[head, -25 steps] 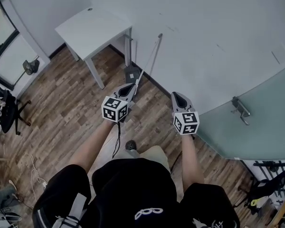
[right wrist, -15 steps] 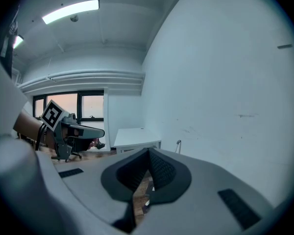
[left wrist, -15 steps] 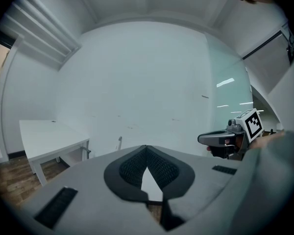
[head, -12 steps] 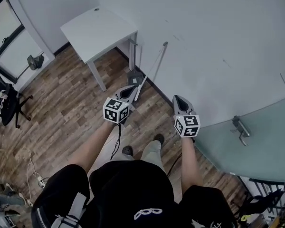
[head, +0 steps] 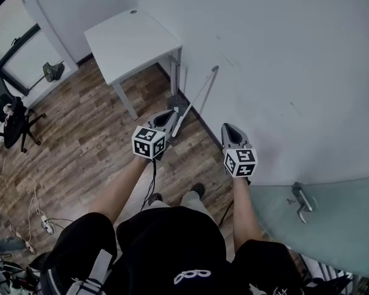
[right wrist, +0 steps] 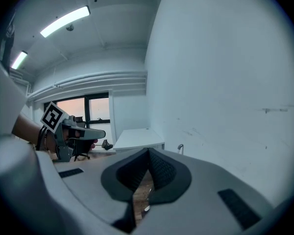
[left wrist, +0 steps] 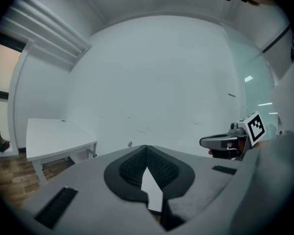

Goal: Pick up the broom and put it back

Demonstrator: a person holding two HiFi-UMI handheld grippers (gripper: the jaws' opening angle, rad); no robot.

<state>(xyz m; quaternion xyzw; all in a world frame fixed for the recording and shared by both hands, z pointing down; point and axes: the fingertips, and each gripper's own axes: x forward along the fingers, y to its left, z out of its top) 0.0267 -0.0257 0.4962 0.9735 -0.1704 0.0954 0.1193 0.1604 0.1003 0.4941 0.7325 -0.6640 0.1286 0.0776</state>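
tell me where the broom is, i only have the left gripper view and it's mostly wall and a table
Observer: The broom leans against the wall, handle up, just right of the white table.
Operator: is the right gripper carrying anything
Observer: No. The right gripper view shows the right gripper with its jaws together and nothing between them.
Operator: what's off to my left on the floor
Observer: A black office chair stands on the wood floor far to the left, well away from the broom.
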